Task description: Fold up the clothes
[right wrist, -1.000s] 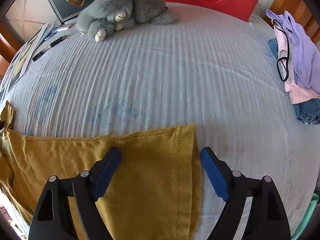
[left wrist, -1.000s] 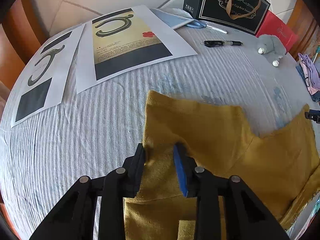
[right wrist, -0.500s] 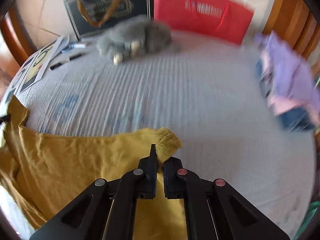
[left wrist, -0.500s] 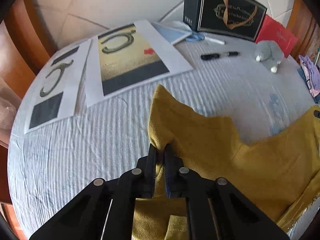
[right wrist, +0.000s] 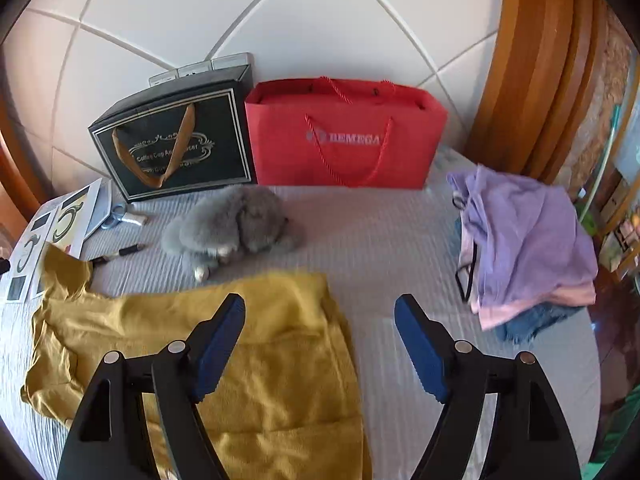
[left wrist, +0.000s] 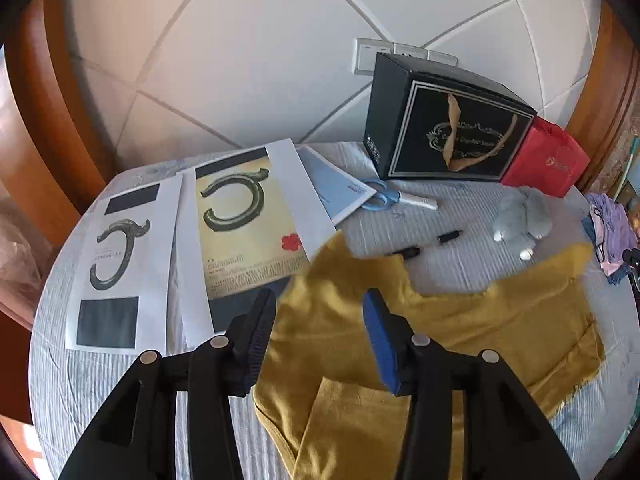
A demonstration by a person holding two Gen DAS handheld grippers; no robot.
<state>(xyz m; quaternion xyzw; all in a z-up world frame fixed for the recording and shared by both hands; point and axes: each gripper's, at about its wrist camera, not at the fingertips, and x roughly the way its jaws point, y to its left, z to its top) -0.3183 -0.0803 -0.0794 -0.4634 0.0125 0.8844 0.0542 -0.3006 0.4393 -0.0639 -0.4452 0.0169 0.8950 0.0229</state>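
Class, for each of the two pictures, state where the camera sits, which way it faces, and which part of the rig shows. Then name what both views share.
Left wrist: on the left gripper, looking forward over the mustard garment toward printed sheets and the wall; its open black fingers show.
Right wrist: on the right gripper, facing the red bag and purple clothes; open fingers show.
Shared: garment, black box, grey plush.

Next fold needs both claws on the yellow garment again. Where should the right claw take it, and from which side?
Take the yellow garment at its far right corner, coming in from the bare sheet on the right. There the edge lies free and flat, so one finger of the open right claw can likely slide under it.
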